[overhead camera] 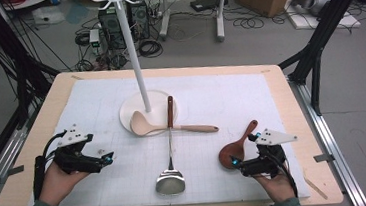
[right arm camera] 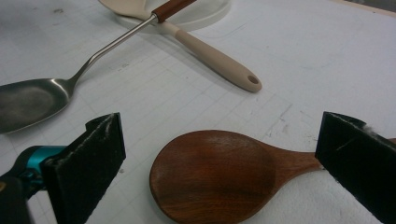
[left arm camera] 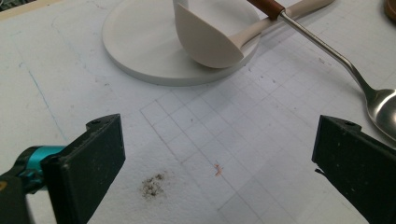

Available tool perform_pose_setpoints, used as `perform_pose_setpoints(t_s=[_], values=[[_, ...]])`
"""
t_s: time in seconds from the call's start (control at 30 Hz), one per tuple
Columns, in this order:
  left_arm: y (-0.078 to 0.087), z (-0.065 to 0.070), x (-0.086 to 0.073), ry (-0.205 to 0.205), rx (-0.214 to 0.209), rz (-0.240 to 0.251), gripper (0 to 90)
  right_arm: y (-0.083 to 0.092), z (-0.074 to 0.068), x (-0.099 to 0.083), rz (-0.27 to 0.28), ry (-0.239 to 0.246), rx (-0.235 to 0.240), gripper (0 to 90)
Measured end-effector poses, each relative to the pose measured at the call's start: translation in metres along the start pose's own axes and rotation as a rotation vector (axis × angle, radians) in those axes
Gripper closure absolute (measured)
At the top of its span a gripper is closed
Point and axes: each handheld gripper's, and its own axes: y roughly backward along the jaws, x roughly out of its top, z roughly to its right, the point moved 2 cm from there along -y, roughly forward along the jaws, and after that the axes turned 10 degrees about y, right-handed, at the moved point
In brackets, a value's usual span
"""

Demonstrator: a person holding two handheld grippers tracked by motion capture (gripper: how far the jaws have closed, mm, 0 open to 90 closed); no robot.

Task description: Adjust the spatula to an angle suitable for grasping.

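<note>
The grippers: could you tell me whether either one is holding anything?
Nothing is held: the left gripper and right gripper are both open, the wooden spoon lying untouched.

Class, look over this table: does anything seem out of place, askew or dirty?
Yes. The metal spatula lies crossed over the cream ladle, whose bowl rests on the stand's base instead of hanging. A dark smudge marks the mat.

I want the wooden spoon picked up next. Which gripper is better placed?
Probably the right gripper: its open jaws already flank the wooden spoon. The left gripper is open across the table.

no readable txt, no labels, brands or nos.
</note>
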Motion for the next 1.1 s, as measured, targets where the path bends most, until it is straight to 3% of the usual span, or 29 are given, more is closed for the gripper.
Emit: perform_pose_setpoints(t_s=[0.7,1.1], values=[[-0.002,0.000,0.000,0.006,-0.016,-0.001,3.1,-0.010,-0.005,0.005,-0.015,0.020,0.050,0.6],[-0.001,0.000,0.001,0.008,-0.024,0.006,3.1,-0.027,-0.004,0.031,-0.036,0.044,0.105,0.6]])
